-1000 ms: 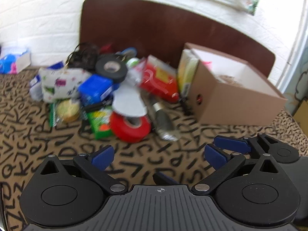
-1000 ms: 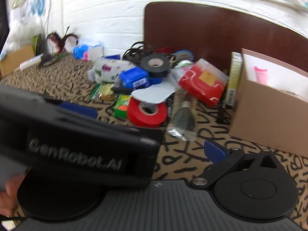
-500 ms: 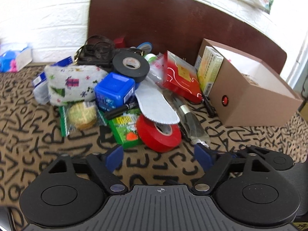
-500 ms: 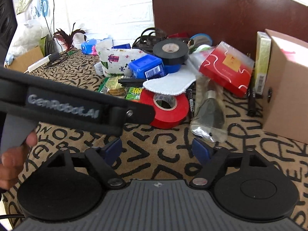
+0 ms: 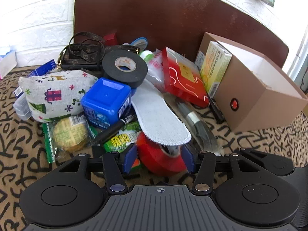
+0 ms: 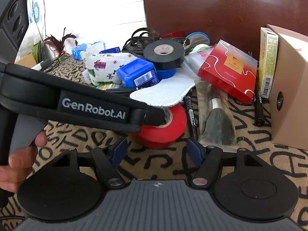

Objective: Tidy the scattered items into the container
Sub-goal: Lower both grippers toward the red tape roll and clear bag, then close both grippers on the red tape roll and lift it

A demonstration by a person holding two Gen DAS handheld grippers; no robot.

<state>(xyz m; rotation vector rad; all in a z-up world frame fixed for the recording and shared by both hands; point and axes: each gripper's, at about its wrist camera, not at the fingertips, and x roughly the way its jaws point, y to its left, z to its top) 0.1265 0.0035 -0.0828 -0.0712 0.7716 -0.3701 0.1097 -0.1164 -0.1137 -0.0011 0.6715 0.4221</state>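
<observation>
A red tape roll [image 5: 154, 157] lies on the patterned cloth at the near edge of a pile, with the toe of a white insole [image 5: 159, 119] resting on it. My left gripper [image 5: 159, 158] straddles the roll; its jaws are closing, one blue pad at each side, no firm press visible. In the right wrist view my right gripper [image 6: 156, 151] hovers just short of the same roll [image 6: 163, 130]; its jaws are closing too, with only cloth between them. The open brown cardboard box [image 5: 259, 100] stands to the right of the pile.
The pile holds a black tape roll [image 5: 125, 67], a blue cube box [image 5: 105, 100], a printed pouch [image 5: 53, 94], a red flat box [image 5: 182, 77], a bagged brush [image 6: 217, 119] and markers. The left tool's black body [image 6: 92, 104] and a hand [image 6: 19, 154] fill the left side.
Both grippers have moved forward and slightly down toward the pile, and both pairs of jaws have narrowed. The left pads now flank the red tape roll.
</observation>
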